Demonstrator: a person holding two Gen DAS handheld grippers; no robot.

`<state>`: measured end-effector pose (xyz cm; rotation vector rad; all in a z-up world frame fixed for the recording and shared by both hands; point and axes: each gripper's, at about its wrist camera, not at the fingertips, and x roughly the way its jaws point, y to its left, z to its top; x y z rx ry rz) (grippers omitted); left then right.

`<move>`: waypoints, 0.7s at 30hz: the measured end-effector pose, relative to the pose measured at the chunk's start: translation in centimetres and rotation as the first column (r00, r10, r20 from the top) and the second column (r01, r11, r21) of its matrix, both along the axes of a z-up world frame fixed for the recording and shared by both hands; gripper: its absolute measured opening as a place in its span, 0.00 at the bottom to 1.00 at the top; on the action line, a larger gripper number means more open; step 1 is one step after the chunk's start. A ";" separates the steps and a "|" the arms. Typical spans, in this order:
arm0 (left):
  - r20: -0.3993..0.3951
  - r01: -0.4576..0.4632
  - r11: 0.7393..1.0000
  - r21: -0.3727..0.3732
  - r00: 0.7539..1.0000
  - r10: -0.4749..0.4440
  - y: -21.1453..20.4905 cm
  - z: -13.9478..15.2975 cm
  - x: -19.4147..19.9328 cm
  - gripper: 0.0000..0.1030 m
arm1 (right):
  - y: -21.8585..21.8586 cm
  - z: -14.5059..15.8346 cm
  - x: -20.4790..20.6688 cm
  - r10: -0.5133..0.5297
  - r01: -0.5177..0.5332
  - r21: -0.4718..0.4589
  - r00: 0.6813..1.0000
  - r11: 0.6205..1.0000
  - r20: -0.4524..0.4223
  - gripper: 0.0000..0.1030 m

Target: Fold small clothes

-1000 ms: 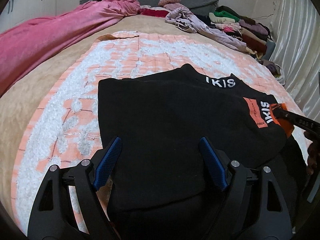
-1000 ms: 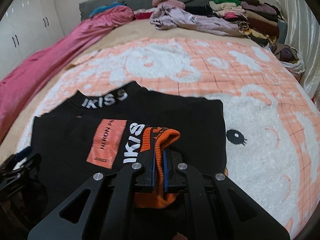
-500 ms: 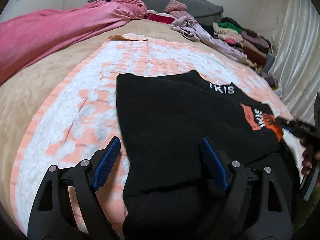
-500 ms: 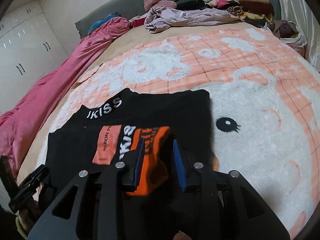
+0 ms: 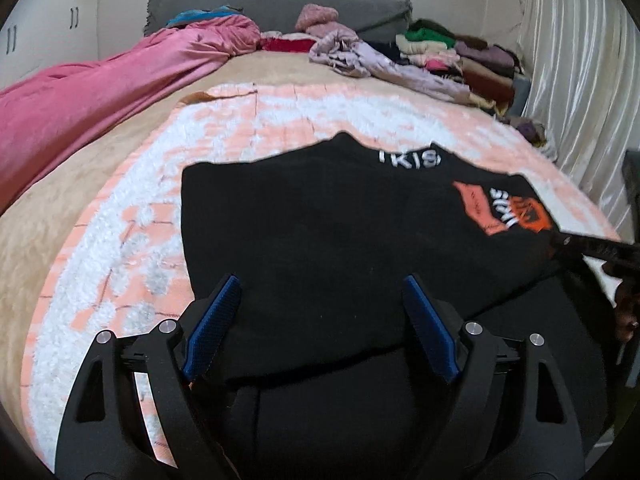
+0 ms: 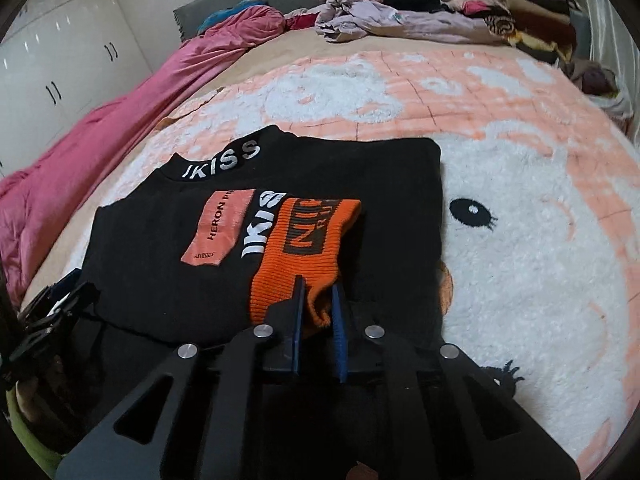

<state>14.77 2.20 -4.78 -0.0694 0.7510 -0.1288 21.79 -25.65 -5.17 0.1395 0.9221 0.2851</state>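
Note:
A black sweater (image 5: 320, 232) with white "IKISS" lettering lies folded on the peach and white blanket (image 5: 132, 240). It also shows in the right wrist view (image 6: 160, 248). Its orange knitted cuff (image 6: 308, 236) lies on top near the right side. My left gripper (image 5: 320, 320) is open, its blue pads standing over the sweater's near edge, holding nothing. My right gripper (image 6: 318, 312) has its jaws narrowly apart around the near end of the orange cuff, no longer pinching it. The right gripper's tip shows in the left wrist view (image 5: 576, 240).
A pink quilt (image 5: 100, 92) runs along the bed's left side. Loose lilac clothes (image 5: 368, 60) and a stack of folded garments (image 5: 456, 56) lie at the head. A white curtain (image 5: 580, 80) hangs at the right. White cupboards (image 6: 52, 76) stand at the left.
My right gripper has opened from its grip on the orange cuff and pulled back a little. The cuff now lies flat on the sweater. My left gripper stays open over the near edge.

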 end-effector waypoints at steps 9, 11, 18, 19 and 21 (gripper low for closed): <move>-0.025 0.001 1.000 -0.004 1.000 -0.001 0.3 -0.7 0.5 0.74 | -0.1 -0.6 -0.3 -0.023 0.024 -0.140 1.000 0.990 0.009 0.05; -0.024 0.002 1.000 -0.007 1.000 -0.002 0.4 -0.7 0.5 0.74 | 0.0 -0.4 -0.4 -0.030 0.033 -0.159 0.999 0.987 0.019 0.08; 0.009 -0.006 1.000 -0.002 1.000 0.006 0.3 0.1 -0.3 0.77 | -0.2 2.0 -1.9 -0.055 0.070 -0.145 0.993 0.987 0.104 0.15; 0.015 -0.005 1.000 -0.003 1.000 0.005 0.3 0.2 -0.4 0.77 | 0.1 2.4 -2.1 -0.048 0.064 -0.140 0.992 0.988 0.115 0.15; 0.023 -0.005 1.000 -0.003 1.000 0.005 0.2 0.5 -0.6 0.78 | 0.9 2.9 -2.3 -0.022 0.037 -0.121 0.991 0.992 0.130 0.19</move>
